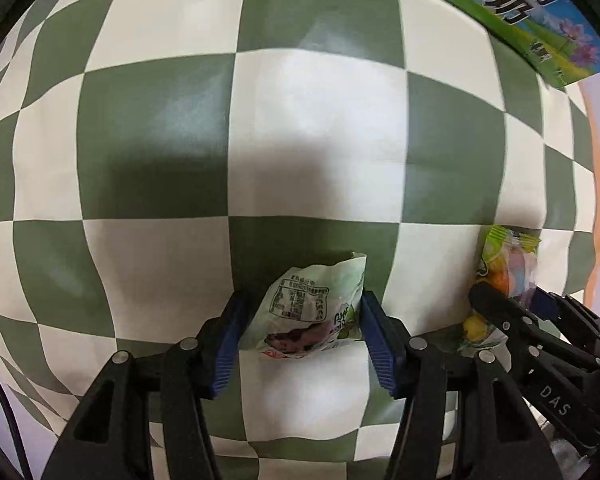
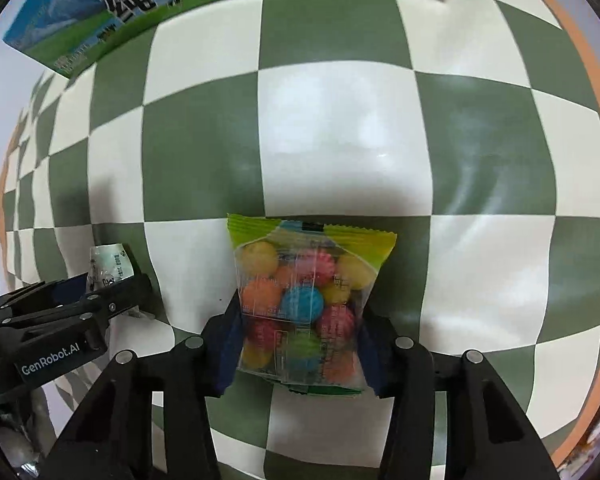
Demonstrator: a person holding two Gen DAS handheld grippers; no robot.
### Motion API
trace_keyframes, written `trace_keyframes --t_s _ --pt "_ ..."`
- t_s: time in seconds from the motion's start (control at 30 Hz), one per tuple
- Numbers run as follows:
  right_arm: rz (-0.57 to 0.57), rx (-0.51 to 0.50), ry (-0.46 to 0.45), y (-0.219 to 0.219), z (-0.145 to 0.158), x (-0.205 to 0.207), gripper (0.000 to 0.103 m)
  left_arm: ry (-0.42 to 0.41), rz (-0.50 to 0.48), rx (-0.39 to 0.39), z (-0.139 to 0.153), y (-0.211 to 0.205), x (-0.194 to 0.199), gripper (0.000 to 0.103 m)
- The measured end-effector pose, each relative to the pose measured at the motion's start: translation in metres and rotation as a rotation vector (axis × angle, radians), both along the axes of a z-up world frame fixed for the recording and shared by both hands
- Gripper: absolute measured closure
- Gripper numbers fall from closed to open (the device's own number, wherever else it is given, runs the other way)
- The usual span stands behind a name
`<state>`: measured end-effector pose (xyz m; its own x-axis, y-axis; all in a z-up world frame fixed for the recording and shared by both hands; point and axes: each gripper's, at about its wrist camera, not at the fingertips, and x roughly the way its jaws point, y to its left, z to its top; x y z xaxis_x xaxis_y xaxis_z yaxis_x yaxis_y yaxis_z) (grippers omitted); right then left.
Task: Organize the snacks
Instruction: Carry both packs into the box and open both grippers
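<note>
Both hand-held grippers hover side by side, left (image 1: 302,334) pinching pale snack packet (image 1: 312,310), right (image 2: 300,336) pinching candy-ball bag (image 2: 306,300).

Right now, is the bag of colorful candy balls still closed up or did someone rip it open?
Closed, it seems. The candy bag in the right gripper shows an unbroken crimped top edge, and the balls all sit inside. Its bottom seal is partly hidden.

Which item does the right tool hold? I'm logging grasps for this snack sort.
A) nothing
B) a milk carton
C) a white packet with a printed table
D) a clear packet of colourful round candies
D: in the right wrist view the right tool is shut on the candy packet, rainbow balls visible.
</note>
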<state>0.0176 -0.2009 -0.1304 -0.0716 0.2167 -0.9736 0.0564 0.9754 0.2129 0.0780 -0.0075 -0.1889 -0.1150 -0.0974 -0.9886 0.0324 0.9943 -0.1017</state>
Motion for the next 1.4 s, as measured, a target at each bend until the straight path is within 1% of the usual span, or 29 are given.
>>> trace_keyframes --t_s 0.07,0.2,0.27,0.33,0.37,0.4,0.5,0.6,0.7,0.77,0.87,0.9,1.0,1.13,1.17,1.3,1.33,1.37,1.4 --pt "-0.007 0.012 -0.013 0.0 0.005 -0.004 0.052 -0.004 -0.003 -0.014 0.006 -0.001 -0.001 0.049" --pt "-0.013 0.048 -0.032 0.002 0.019 -0.007 0.052 -0.046 -0.024 -0.042 0.032 -0.002 0.007 0.049" --pt "-0.017 0.07 -0.048 0.003 0.03 -0.006 0.052 -0.079 -0.034 -0.055 0.049 -0.004 0.012 0.049" --pt "-0.022 0.097 -0.068 0.001 0.044 0.0 0.052 -0.113 -0.037 -0.086 0.072 -0.005 0.022 0.049" --pt "-0.027 0.117 -0.086 0.001 0.055 0.004 0.053 -0.129 -0.032 -0.103 0.083 -0.005 0.027 0.049" --pt "-0.028 0.127 -0.097 0.0 0.078 0.014 0.053 -0.146 -0.032 -0.124 0.097 -0.005 0.034 0.049" --pt "-0.043 0.177 -0.162 -0.006 0.118 0.036 0.053 -0.204 -0.033 -0.182 0.137 -0.006 0.057 0.049" --pt "-0.047 0.214 -0.245 -0.019 0.162 0.077 0.053 -0.264 -0.039 -0.222 0.172 -0.008 0.084 0.049" --pt "-0.043 0.224 -0.308 -0.03 0.194 0.116 0.053 -0.321 -0.047 -0.219 0.192 -0.011 0.118 0.049" --pt "-0.027 0.201 -0.342 -0.037 0.205 0.138 0.052 -0.346 -0.051 -0.203 0.199 -0.011 0.144 0.049" --pt "-0.002 0.163 -0.372 -0.038 0.212 0.187 0.053 -0.346 -0.054 -0.167 0.195 -0.013 0.186 0.049" --pt "0.002 0.155 -0.37 -0.036 0.208 0.199 0.053 -0.338 -0.052 -0.151 0.19 -0.012 0.204 0.049" --pt "0.017 0.121 -0.353 -0.03 0.199 0.239 0.052 -0.29 -0.049 -0.12 0.17 -0.009 0.24 0.049" --pt "0.023 0.09 -0.31 -0.027 0.175 0.278 0.052 -0.228 -0.038 -0.103 0.144 -0.009 0.277 0.049" --pt "0.024 0.086 -0.3 -0.026 0.168 0.285 0.052 -0.216 -0.039 -0.098 0.136 -0.011 0.281 0.049" --pt "0.029 0.078 -0.222 -0.021 0.128 0.308 0.05 -0.136 -0.049 -0.087 0.107 -0.014 0.3 0.048" --pt "0.022 0.07 -0.199 -0.022 0.12 0.312 0.039 -0.11 -0.045 -0.074 0.1 -0.014 0.303 0.048" --pt "0.007 0.062 -0.183 -0.025 0.113 0.315 0.02 -0.094 -0.041 -0.071 0.095 -0.014 0.303 0.048" --pt "-0.006 0.056 -0.183 -0.028 0.11 0.318 0.013 -0.089 -0.036 -0.078 0.091 -0.013 0.304 0.048"
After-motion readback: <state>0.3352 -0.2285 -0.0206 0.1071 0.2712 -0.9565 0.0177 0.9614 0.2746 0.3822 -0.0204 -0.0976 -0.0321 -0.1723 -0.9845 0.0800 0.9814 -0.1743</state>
